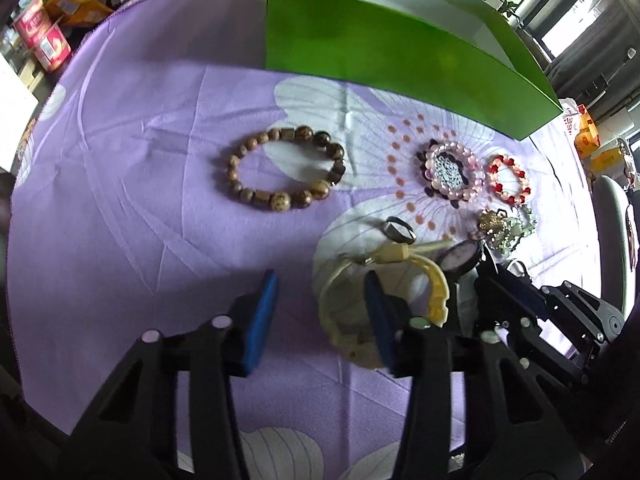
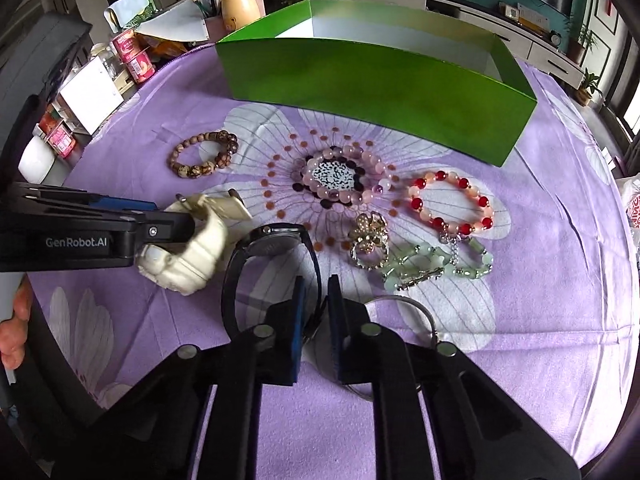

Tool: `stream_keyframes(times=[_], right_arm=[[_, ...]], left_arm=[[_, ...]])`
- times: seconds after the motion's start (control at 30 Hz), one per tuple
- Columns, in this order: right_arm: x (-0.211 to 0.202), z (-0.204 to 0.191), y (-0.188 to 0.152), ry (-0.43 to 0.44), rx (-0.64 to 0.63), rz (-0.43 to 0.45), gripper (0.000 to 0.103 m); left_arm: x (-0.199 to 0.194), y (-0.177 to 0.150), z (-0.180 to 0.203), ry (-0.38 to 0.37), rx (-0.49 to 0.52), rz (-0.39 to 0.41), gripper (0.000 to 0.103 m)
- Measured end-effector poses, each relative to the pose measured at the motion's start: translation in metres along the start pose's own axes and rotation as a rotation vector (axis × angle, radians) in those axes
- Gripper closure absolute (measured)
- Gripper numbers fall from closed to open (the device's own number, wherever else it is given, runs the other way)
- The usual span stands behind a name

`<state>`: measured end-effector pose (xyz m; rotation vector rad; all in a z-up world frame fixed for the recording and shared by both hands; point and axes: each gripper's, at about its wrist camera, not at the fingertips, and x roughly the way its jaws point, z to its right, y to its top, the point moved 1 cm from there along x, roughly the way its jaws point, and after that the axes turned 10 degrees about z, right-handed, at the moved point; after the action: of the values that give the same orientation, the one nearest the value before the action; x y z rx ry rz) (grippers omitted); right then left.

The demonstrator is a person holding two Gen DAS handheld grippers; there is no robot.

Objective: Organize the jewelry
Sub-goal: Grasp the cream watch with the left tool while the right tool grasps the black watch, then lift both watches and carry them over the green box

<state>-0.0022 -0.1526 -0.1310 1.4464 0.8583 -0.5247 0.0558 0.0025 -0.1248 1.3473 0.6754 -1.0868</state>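
My left gripper (image 1: 322, 308) is open, its right finger inside the loop of a cream watch (image 1: 434, 292); the watch also shows in the right wrist view (image 2: 192, 256). My right gripper (image 2: 316, 304) is shut on the band of a black watch (image 2: 276, 236). On the purple cloth lie a brown bead bracelet (image 1: 256, 194), a pink bead bracelet (image 2: 376, 168), a red-and-pink bracelet (image 2: 452, 224), a gold brooch (image 2: 368, 240), a green jade bracelet (image 2: 428, 260) and a silver ring (image 1: 398, 230). A green box (image 2: 376, 84) stands open behind them.
A thin metal bangle (image 2: 416, 304) lies by my right gripper. Red cans (image 2: 134, 58), a white box (image 2: 92, 92) and a ceramic jar (image 2: 240, 4) crowd the table's far left. The left gripper's body (image 2: 80, 236) reaches in from the left.
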Motion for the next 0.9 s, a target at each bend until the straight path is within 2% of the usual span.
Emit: stream_keyframes(times=[0.07, 0.13, 0.17, 0.37, 0.6, 0.77, 0.9], right_arm=[[0.001, -0.001, 0.001, -0.005, -0.002, 0.009, 0.097], [0.001, -0.002, 0.001, -0.008, -0.006, 0.021, 0.097], [0.000, -0.003, 0.001, -0.013, -0.011, 0.029, 0.097], [-0.016, 0.000, 0.002, 0.014, 0.023, 0.085, 0.098], [-0.053, 0.012, 0.016, 0.022, 0.058, 0.185, 0.098], [-0.064, 0.022, 0.039, -0.010, 0.070, 0.244, 0.098], [-0.065, 0.037, 0.063, -0.050, 0.087, 0.286, 0.098]], left_arm=[[0.001, 0.001, 0.002, 0.004, 0.015, 0.002, 0.071], [0.002, 0.002, 0.004, -0.016, 0.019, 0.000, 0.090], [0.004, 0.001, 0.005, -0.025, 0.021, -0.003, 0.093], [-0.002, -0.002, 0.003, -0.065, 0.008, 0.039, 0.095], [-0.030, 0.008, 0.003, -0.120, -0.004, 0.105, 0.095], [-0.051, 0.031, 0.005, -0.135, 0.003, 0.159, 0.095], [-0.059, 0.067, 0.009, -0.114, 0.006, 0.226, 0.095]])
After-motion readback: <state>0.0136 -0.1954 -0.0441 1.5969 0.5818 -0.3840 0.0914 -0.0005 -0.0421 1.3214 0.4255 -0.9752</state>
